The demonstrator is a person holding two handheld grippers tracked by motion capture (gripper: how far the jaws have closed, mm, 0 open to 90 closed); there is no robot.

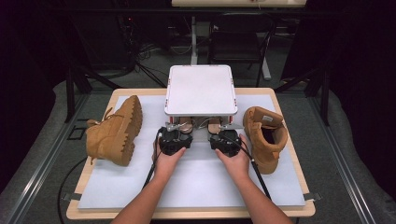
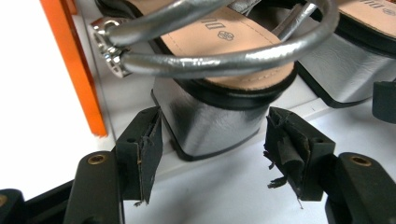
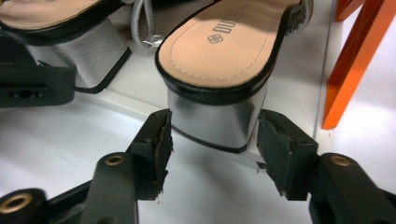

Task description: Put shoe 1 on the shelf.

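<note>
High view: a wooden table [image 1: 93, 184] covered by a white mat bears a white, flat-topped shelf unit [image 1: 201, 88] at its far middle. A tan lace-up work boot [image 1: 114, 130] lies on its side at the left; a second tan boot [image 1: 266, 135] stands upright at the right. The left gripper [image 1: 175, 133] and right gripper [image 1: 224, 133], each in a hand, point at the shelf's lower opening, where a pair of silver block-heeled sandals sits.

Left gripper view: the jaws stand open on either side of the left silver sandal's [image 2: 210, 70] block heel, which sits just between them; the pads are clear of it. An orange upright post [image 2: 74, 65] of the shelf rises at the left. The sandal rests on the shelf's white floor, at its front edge.

Right gripper view: the jaws flank the right silver sandal's [image 3: 219, 60] heel, near its sides, with narrow gaps showing; nothing is gripped. An orange post [image 3: 355, 60] stands at the right.
</note>
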